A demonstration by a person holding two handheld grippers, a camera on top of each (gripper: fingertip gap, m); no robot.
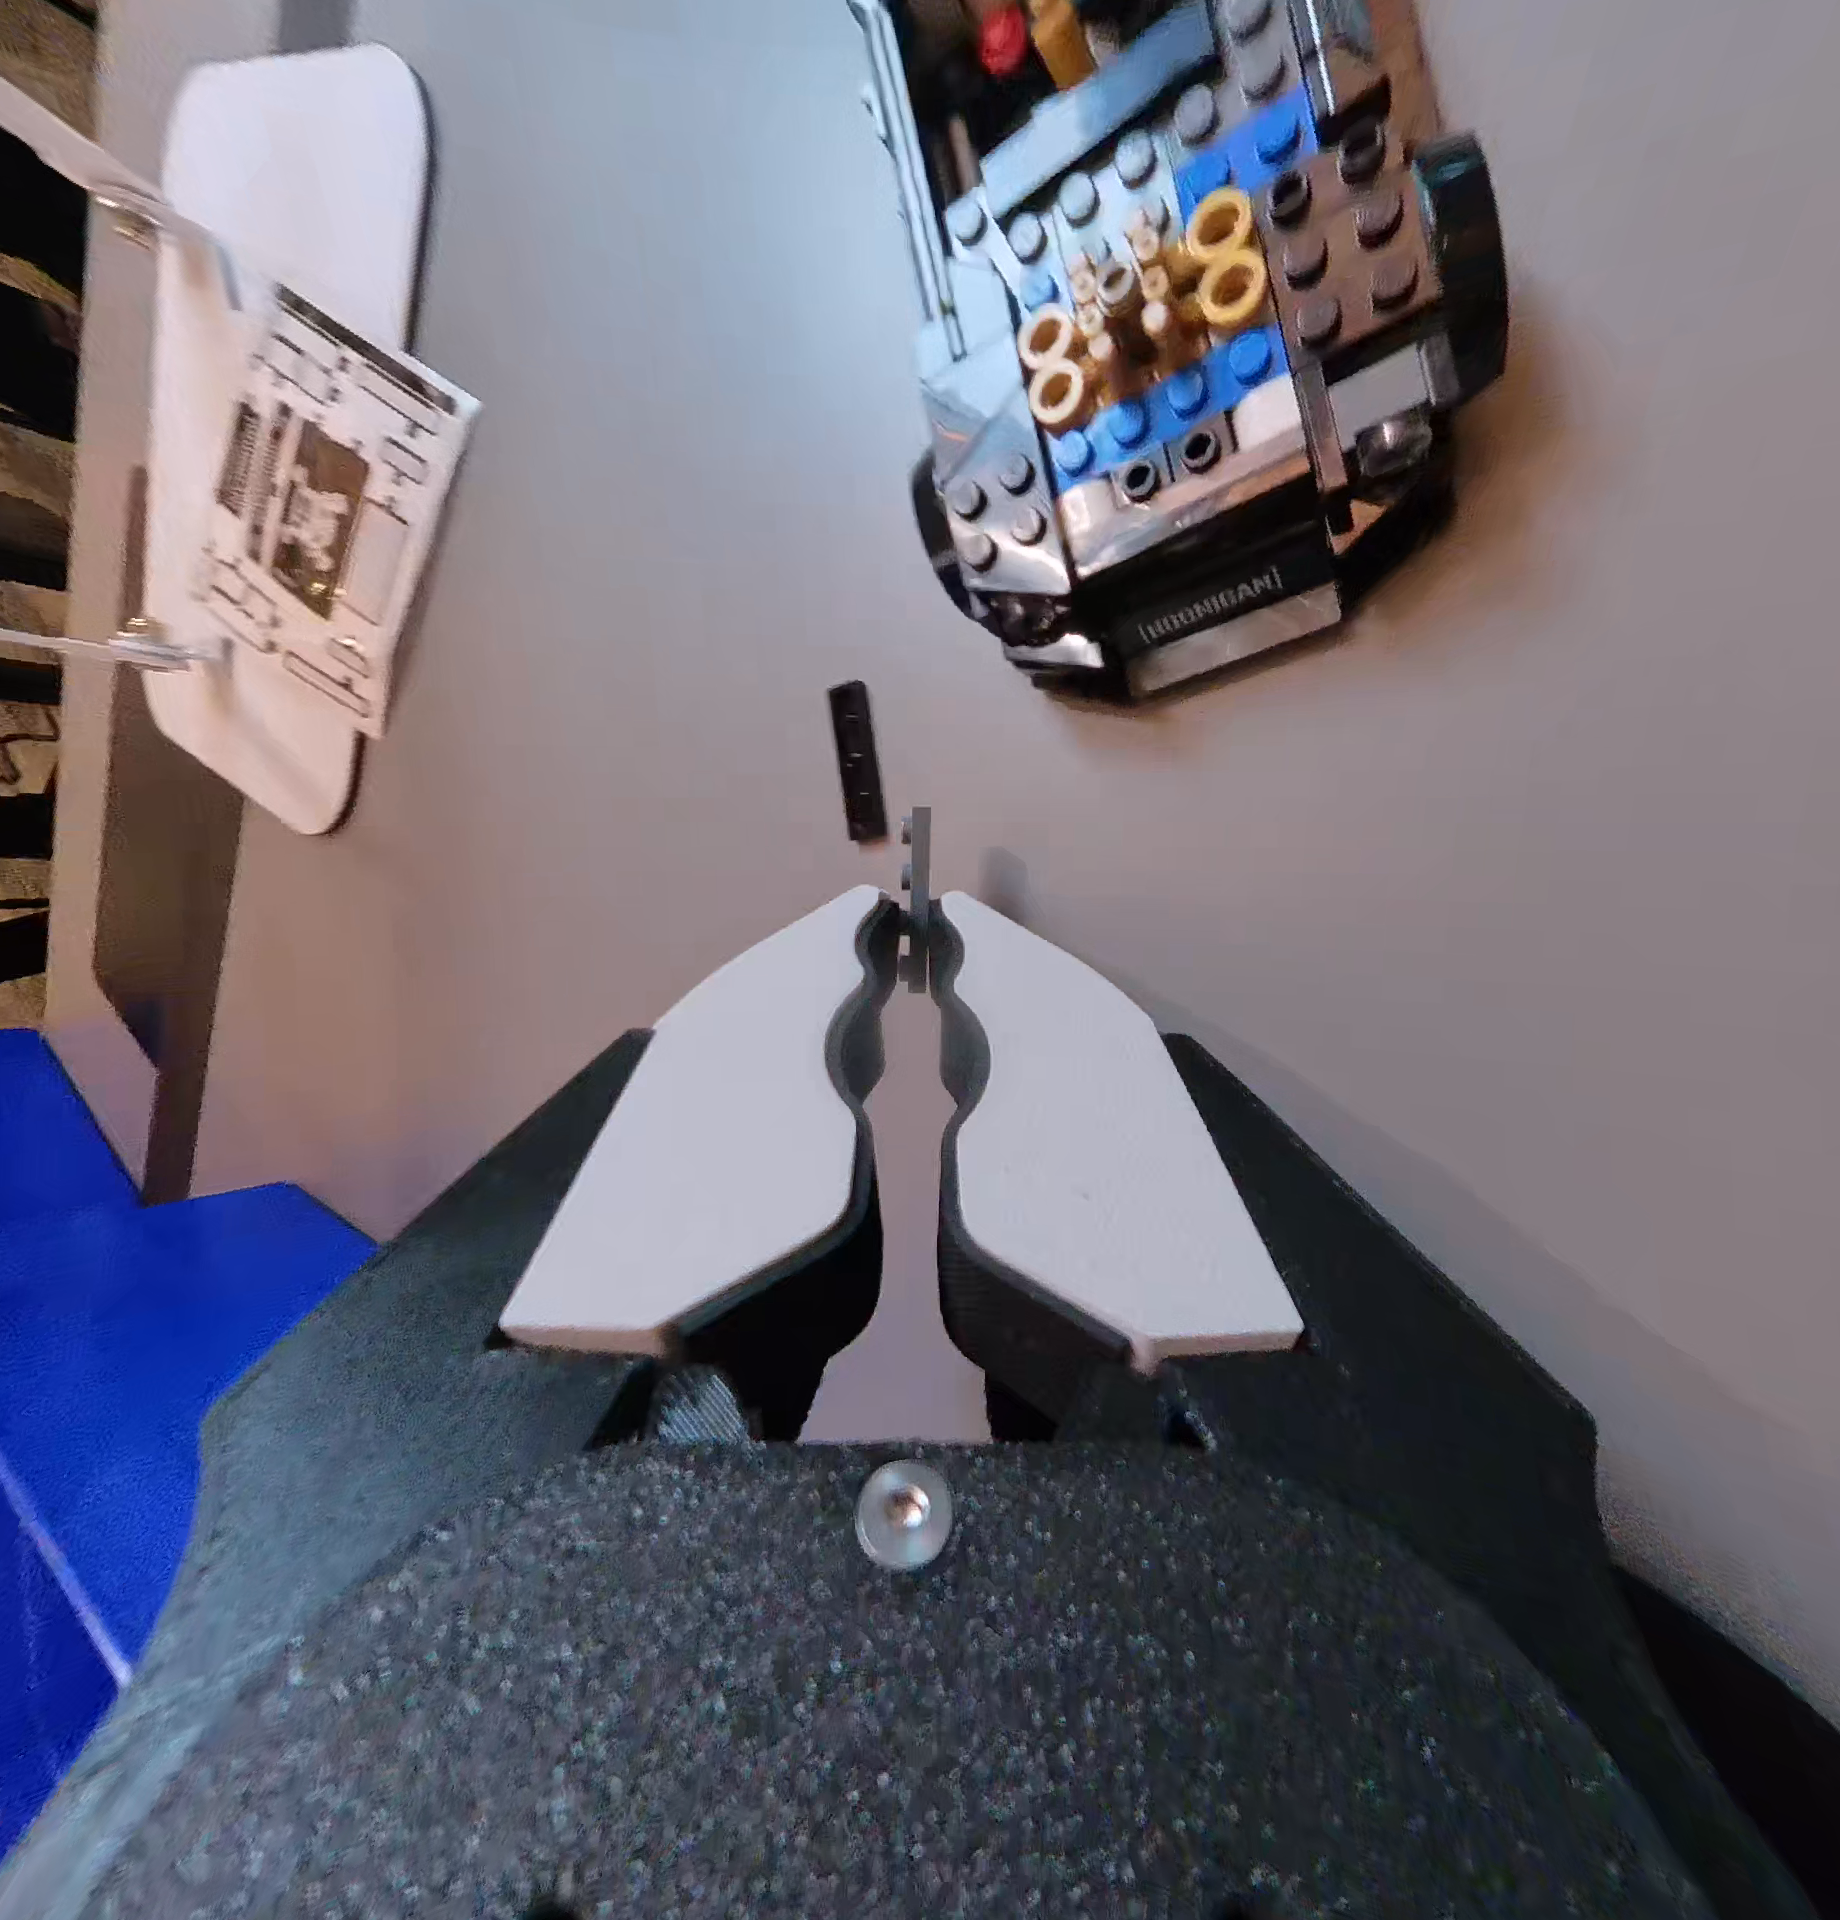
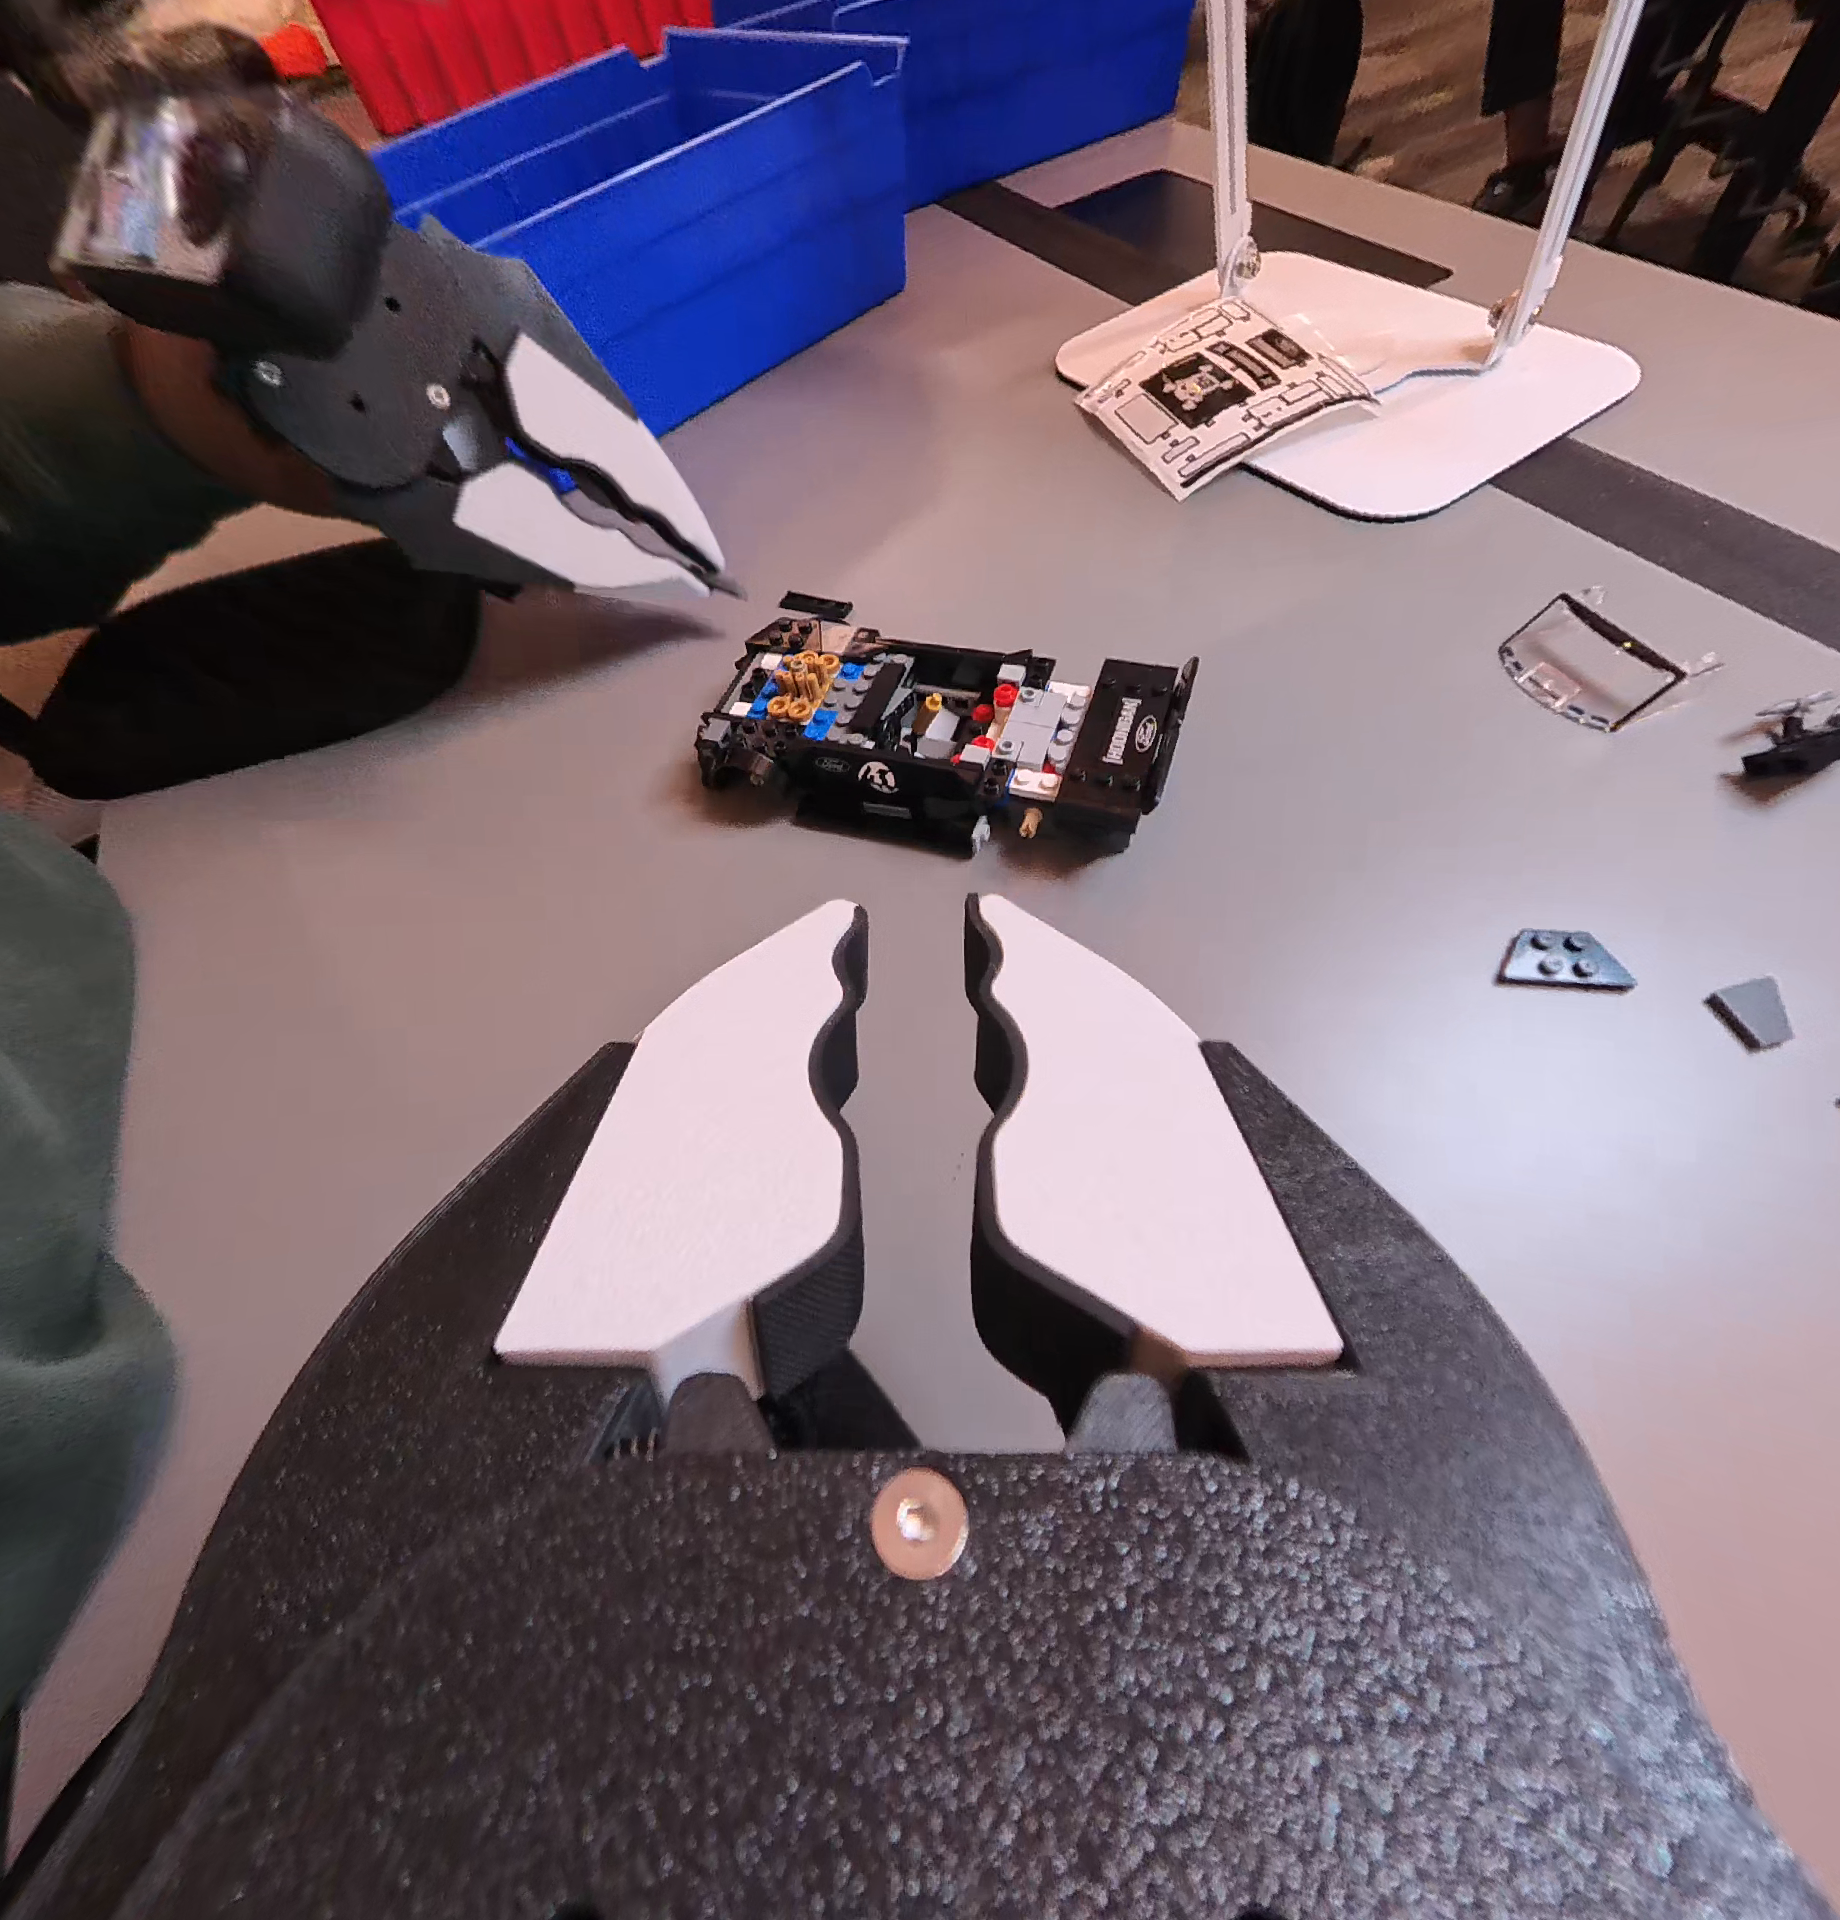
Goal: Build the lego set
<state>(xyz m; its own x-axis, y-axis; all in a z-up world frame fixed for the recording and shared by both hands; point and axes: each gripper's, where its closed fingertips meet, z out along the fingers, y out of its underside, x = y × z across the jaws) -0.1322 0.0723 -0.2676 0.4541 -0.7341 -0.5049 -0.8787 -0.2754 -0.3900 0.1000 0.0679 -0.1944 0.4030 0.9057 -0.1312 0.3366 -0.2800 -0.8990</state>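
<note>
A thin grey plate with small studs is pinched edge-on between the tips of the left gripper, its upper end projecting past the fingertips toward 12 o'clock. Just beyond it, at about 11 o'clock, a small black plate is seen lying on the grey table. The partly built Lego car is seen at 1 o'clock in the left wrist view, its blue studs and gold rings exposed.

In the right wrist view the right gripper is held above the table with its fingers spread and nothing between them. The car sits straight ahead at 12 o'clock, and the left gripper is seen at 10 o'clock, its tips just beside the car's near-left corner.

Loose parts are laid out at 2 to 3 o'clock: a clear windscreen piece, a dark wedge plate, a grey slope piece and a small black assembly. A sticker sheet lies against a white stand base at 1 o'clock, and blue bins are seen at 11 o'clock.
</note>
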